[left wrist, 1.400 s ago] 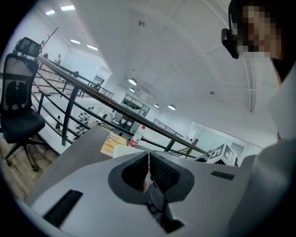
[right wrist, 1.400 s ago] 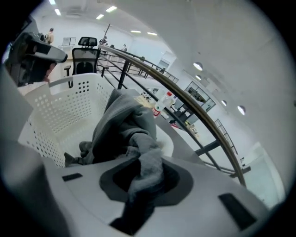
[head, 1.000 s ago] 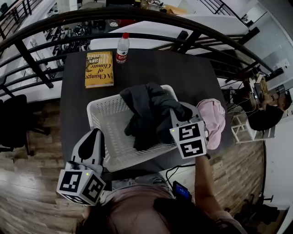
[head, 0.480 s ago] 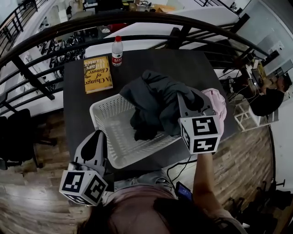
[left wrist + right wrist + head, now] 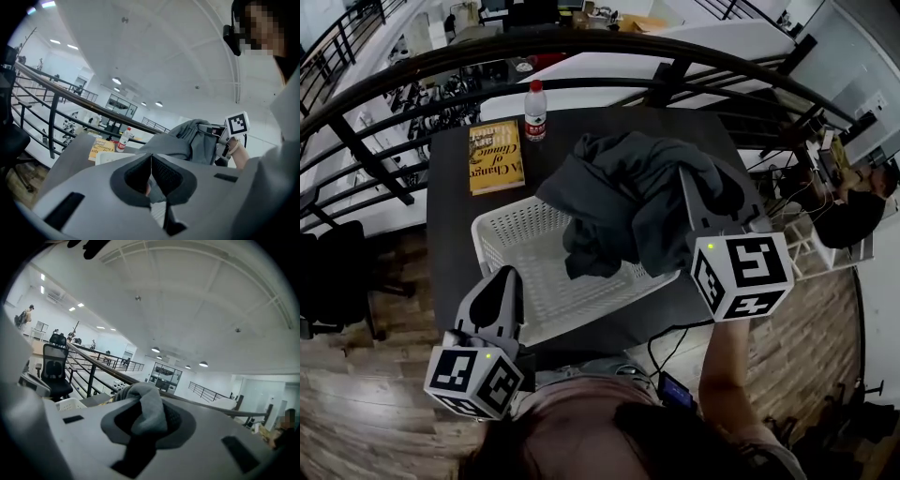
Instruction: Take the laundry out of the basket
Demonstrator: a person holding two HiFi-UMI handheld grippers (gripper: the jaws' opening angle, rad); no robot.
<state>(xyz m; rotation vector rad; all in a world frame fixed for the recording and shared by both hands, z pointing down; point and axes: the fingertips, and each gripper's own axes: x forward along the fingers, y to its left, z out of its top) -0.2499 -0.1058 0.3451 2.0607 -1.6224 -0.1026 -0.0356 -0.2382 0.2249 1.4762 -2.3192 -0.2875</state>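
Right hand-held gripper (image 5: 701, 197) clamped on a fold of the dark grey garment (image 5: 623, 202), cloth bunched between both pads in the right gripper view. Garment held up over the far right part of the white basket (image 5: 511, 239), lowest folds hanging toward the basket's inside. Judged a lift meant to bring the trailing cloth over the rim without dragging the basket along. Contact between lowest fold and basket floor: cannot tell.

Left hand-held gripper (image 5: 499, 281) with jaws together on nothing, placed at the near left corner of the basket, apart from the garment. Judged kept in reserve, either to steady the basket or to take a second piece. Contact with the basket rim: settled by no view.

Basket standing on the dark desk (image 5: 450, 197), toward its near edge. Yellow book (image 5: 496, 157) and capped bottle (image 5: 534, 111) at the far left of the desk, well apart from the work, judged no part of it.

Hidden: right side of the basket and the desk beyond it, covered by the garment and the right marker cube. Further laundry under the hanging cloth: not determinable. Visible left part of the basket floor bare. Kind of garment: not readable while bunched. Right gripper view mostly ceiling and railing (image 5: 105, 365), with only a corner of the basket at left.
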